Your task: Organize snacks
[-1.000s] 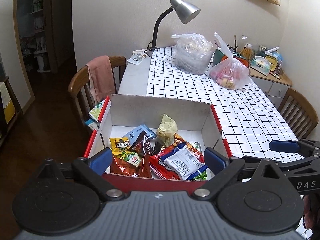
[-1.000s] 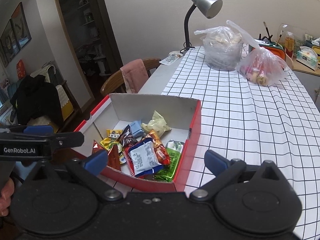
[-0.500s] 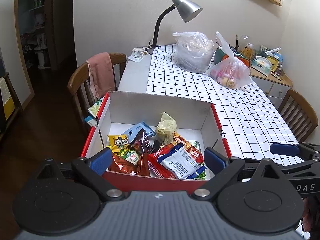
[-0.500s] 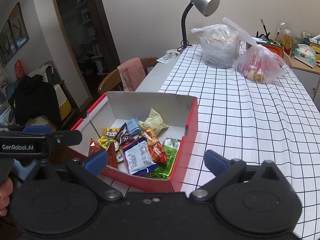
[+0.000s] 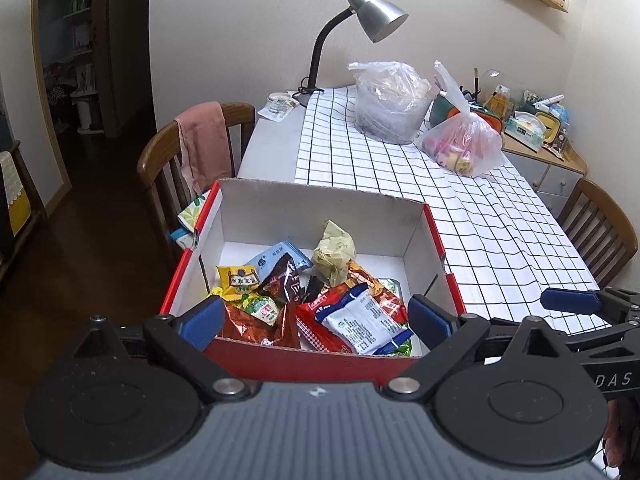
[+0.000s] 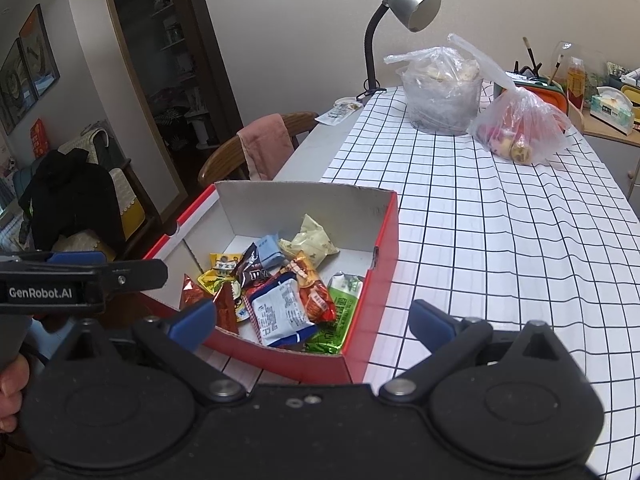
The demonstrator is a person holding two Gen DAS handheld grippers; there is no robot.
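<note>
1. Left gripper (image 5: pixel 316 320), black with blue finger pads, spread wide and holding nothing; it hovers at the near red wall of the box
2. Right gripper (image 6: pixel 312 322), same build, also spread wide and empty, poised over the box's near right corner
3. Red cardboard box with white interior (image 5: pixel 328 208) sits at the near end of the table, on its left side; loose snack packets (image 5: pixel 320 296) lie heaped in the near half, far half bare
4. Top of heap: white-and-blue packet (image 6: pixel 280 312); green packet (image 6: pixel 340 312) against the right wall; pale crumpled packet (image 5: pixel 334 254) furthest back
5. Black-grid white tablecloth (image 6: pixel 500 240) runs beyond the box
6. Far end: two clear plastic bags (image 5: pixel 390 100) and grey gooseneck desk lamp (image 5: pixel 376 12)
</note>
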